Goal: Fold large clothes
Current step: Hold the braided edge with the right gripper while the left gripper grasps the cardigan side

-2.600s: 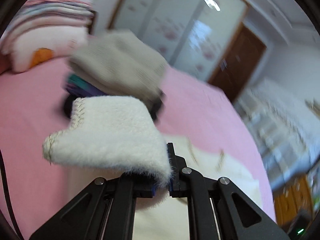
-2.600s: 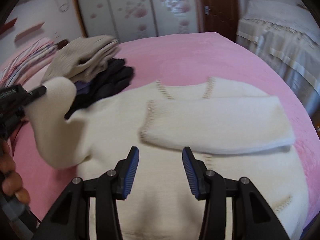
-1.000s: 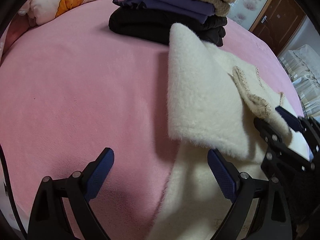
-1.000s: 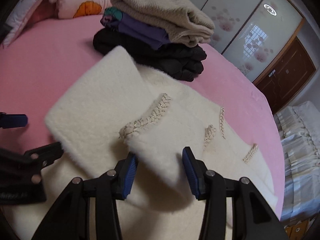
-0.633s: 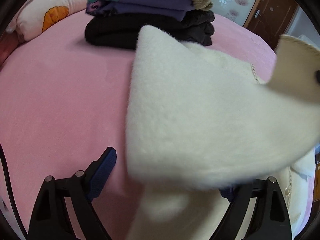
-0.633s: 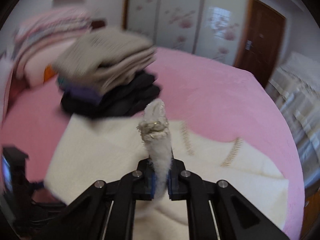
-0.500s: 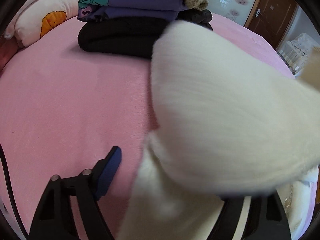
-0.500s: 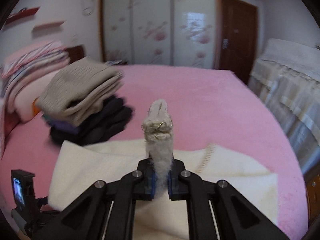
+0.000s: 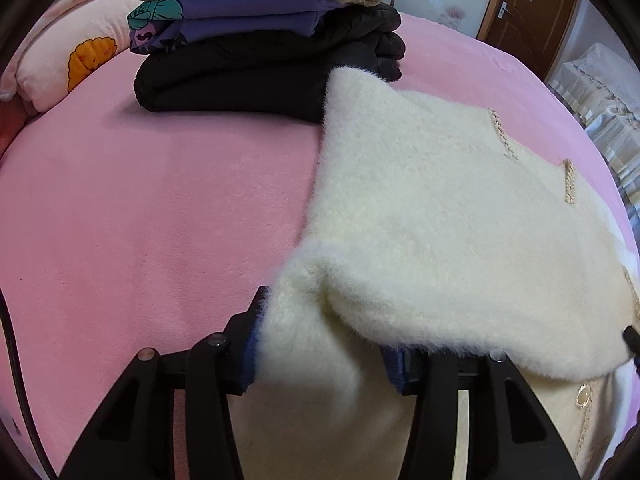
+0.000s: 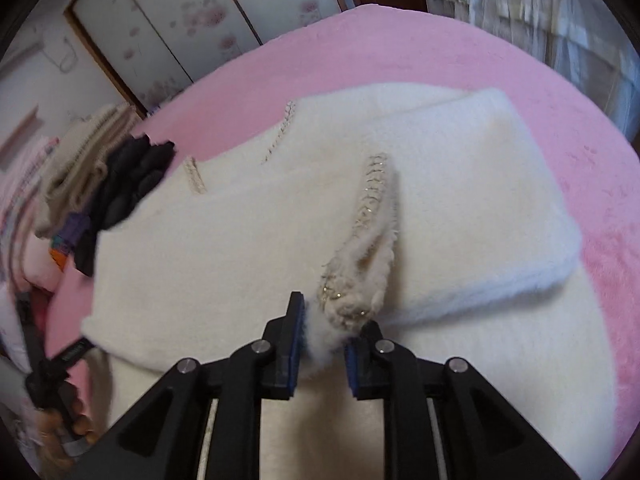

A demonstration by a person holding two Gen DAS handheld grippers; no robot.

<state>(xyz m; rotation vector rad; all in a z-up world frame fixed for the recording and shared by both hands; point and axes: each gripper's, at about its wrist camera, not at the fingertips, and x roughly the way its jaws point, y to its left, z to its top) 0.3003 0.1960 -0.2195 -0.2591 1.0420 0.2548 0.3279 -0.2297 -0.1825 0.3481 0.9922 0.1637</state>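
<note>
A fluffy cream cardigan [image 9: 440,208] with braided trim lies on the pink bed [image 9: 140,220]. Both sleeves are folded across its body. In the left wrist view my left gripper [image 9: 320,352] has its jaws around the sleeve's fold at the cardigan's left edge, with a wide gap. In the right wrist view my right gripper [image 10: 322,340] holds the trimmed cuff [image 10: 360,280] of the left sleeve low over the cardigan [image 10: 240,240], its jaws slightly apart. The other folded sleeve [image 10: 480,220] lies to the right.
A stack of folded clothes [image 9: 260,40], beige on purple on black, sits just behind the cardigan's top left corner. A pink pillow [image 9: 72,64] lies at the far left. Wardrobe doors [image 10: 192,20] and a curtain [image 10: 540,12] stand beyond the bed.
The right gripper took the left sleeve's cuff, lifted it and carried it across the cardigan, now lowering it with jaws loosening. The left gripper moved in and narrowed around the sleeve's fold.
</note>
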